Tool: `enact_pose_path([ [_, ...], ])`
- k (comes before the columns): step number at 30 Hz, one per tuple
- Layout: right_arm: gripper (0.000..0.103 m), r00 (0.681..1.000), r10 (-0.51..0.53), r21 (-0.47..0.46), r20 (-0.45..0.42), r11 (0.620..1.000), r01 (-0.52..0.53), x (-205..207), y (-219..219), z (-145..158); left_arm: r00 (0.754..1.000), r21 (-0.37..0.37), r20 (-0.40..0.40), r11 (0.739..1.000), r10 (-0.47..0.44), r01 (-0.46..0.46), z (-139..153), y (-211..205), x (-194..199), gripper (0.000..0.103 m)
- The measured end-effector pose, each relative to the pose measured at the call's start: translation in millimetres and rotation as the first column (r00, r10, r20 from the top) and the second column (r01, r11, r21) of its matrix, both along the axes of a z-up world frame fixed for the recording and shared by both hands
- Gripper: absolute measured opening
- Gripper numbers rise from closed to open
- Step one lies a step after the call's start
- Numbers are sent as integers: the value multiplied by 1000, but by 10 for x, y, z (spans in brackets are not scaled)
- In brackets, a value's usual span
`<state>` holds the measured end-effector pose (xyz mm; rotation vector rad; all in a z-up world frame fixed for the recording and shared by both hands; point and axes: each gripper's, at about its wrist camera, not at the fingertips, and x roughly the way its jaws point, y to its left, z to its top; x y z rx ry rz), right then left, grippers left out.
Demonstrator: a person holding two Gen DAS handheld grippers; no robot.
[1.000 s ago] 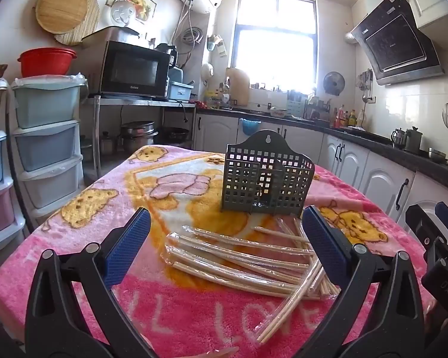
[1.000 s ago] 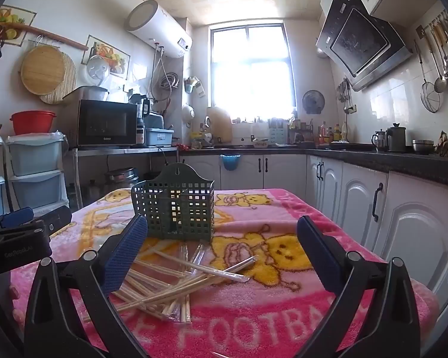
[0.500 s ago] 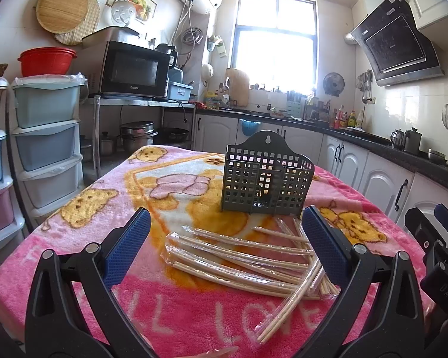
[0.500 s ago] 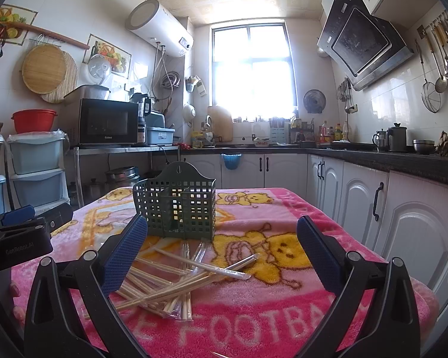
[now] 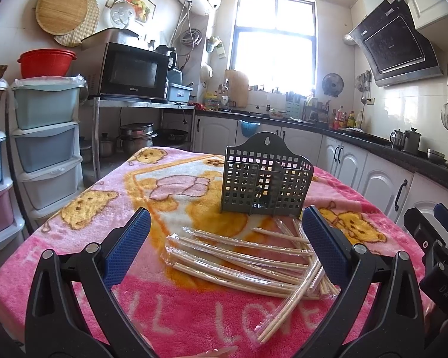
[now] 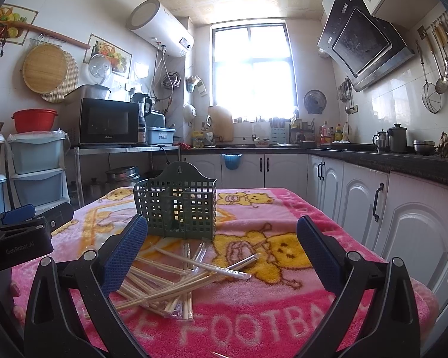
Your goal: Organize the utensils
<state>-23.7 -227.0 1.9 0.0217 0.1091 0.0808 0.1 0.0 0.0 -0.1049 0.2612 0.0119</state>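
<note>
We see the wrapped chopsticks [image 5: 245,256] [image 6: 176,280] lying in a loose pile on the pink blanket [image 5: 194,322] [image 6: 254,322], most with their long axis running roughly 9 to 3 o'clock in the left wrist view, a few crossing toward 7 o'clock. Just beyond the pile, at 12 o'clock, the green slotted holder [image 5: 265,179] [image 6: 176,205] stands upright. Our left gripper [image 5: 227,247] and right gripper [image 6: 222,250] hover with fingers spread wide, holding nothing.

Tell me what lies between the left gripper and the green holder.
Left wrist view: a loose pile of wrapped chopsticks on the pink blanket, between the open left gripper and the holder.
</note>
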Motion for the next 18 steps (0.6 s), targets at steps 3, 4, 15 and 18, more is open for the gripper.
enact_pose_path([
  [3,97,1000,0,0,0,1000,0,-1,-2,3,1000,0,-1,1000,0,0,1,0,-1,94],
  [4,97,1000,1,0,1,1000,-1,-2,-3,3,1000,0,0,1000,-1,1,0,0,-2,94],
  [15,97,1000,1,3,-4,1000,-1,-5,1,-5,1000,-3,-1,1000,3,-3,52,1,-14,94],
  [18,97,1000,6,4,-10,1000,-6,-12,7,-5,1000,-1,-1,1000,4,-4,31,-19,-4,94],
])
